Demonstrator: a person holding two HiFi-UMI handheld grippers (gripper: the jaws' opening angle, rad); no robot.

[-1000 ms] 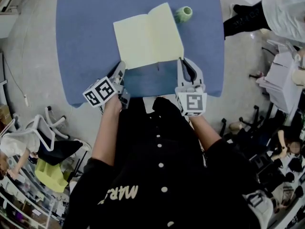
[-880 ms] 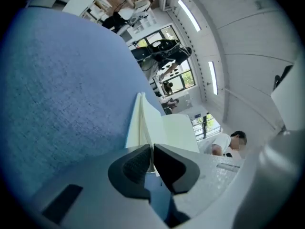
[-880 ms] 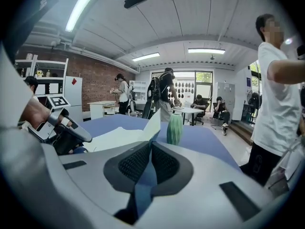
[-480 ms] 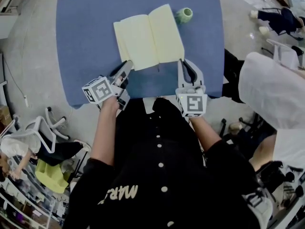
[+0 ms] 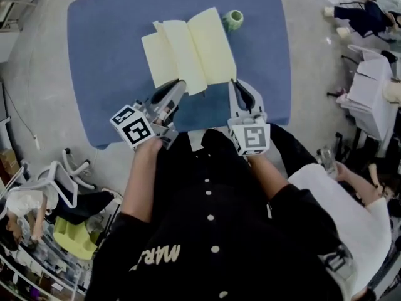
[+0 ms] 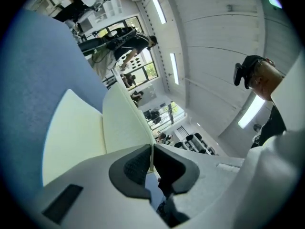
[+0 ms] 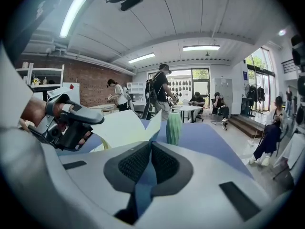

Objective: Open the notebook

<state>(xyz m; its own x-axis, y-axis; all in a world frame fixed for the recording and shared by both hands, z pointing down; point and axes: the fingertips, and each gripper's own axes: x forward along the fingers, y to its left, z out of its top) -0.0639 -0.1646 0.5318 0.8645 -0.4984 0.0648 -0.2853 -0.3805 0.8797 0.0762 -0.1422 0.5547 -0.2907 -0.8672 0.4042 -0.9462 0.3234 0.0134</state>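
Observation:
A pale yellow notebook (image 5: 203,49) lies open on the blue table (image 5: 106,55). My left gripper (image 5: 180,83) is at its near edge, jaws closing, with a thin page (image 6: 128,123) pinched edge-on between the pads. That page (image 5: 164,58) stands lifted and the left-hand leaves fan out. In the left gripper view the page rises from the left gripper (image 6: 152,159). My right gripper (image 5: 232,83) sits shut at the notebook's near right corner. The right gripper (image 7: 151,151) shows nothing clearly between its pads, and the notebook (image 7: 124,125) lies just beyond.
A green ribbed cup (image 5: 232,20) stands just past the notebook's far right corner, and the same cup (image 7: 173,128) is straight ahead in the right gripper view. The table's near edge (image 5: 188,130) runs under both grippers. Chairs, desks and people surround the table.
My left gripper has risen and swung in toward the notebook's near edge, taking a page up with it. The left leaves have fanned open. The right gripper has stayed put.

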